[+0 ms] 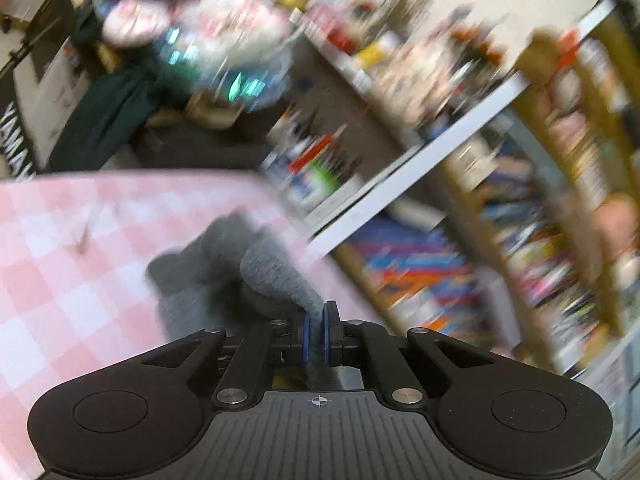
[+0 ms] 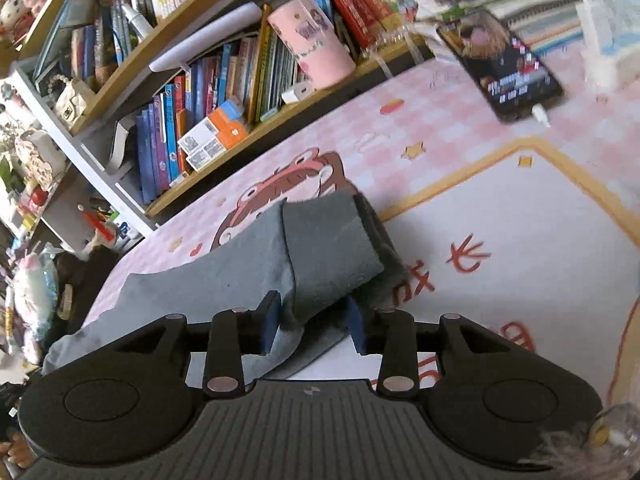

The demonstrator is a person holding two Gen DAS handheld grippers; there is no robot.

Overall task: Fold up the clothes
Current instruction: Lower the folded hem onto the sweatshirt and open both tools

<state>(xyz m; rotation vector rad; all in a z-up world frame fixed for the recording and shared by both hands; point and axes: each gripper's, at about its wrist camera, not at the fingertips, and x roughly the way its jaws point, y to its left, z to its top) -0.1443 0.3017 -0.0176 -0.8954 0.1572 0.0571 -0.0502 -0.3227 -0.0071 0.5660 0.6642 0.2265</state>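
Observation:
A grey sock (image 1: 276, 276) hangs over the pink checked table mat (image 1: 60, 260), and my left gripper (image 1: 316, 320) is shut on a fold of it. The left wrist view is blurred. In the right wrist view the grey sock (image 2: 328, 240) lies on the mat (image 2: 500, 220), with its cuff end folded back over itself. My right gripper (image 2: 312, 320) stands open around the near part of that fold. The fabric lies between its blue pads (image 2: 269, 326), which do not pinch it.
A phone (image 2: 504, 68) with a lit screen and a cable lies at the mat's far right. A bookshelf (image 2: 208, 92) with a pink cup (image 2: 312, 44) runs along the mat's far edge. White shelves (image 1: 400, 168) crowded with small things stand past the table edge.

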